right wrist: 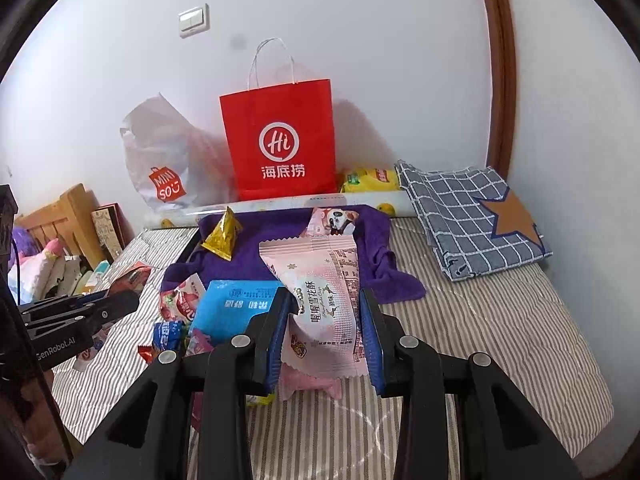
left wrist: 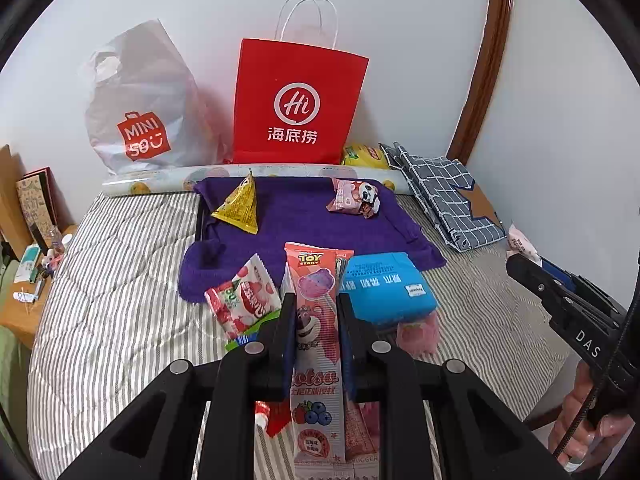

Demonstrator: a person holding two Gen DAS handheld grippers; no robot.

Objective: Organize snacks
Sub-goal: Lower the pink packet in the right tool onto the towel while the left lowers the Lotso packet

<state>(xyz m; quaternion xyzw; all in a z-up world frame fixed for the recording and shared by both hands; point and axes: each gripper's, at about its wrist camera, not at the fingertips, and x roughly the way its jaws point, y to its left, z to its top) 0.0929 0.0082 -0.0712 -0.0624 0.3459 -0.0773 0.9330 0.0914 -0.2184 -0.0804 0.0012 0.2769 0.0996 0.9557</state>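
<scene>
A striped bed [left wrist: 120, 280] fills the room, a purple towel [left wrist: 304, 216] at its far side holding two snacks, seemingly the sorting spot. The left gripper [left wrist: 316, 312] pinches a tall pink packet [left wrist: 318, 320] upright; the right gripper [right wrist: 324, 320] clamps a pale pink pouch [right wrist: 320, 280] above the near snack pile.

Left gripper [left wrist: 316, 312]: your black frame, blue pads, silver screws.
Right gripper [right wrist: 326, 312]: same build; "DAS" lettering, braided cable.
</scene>
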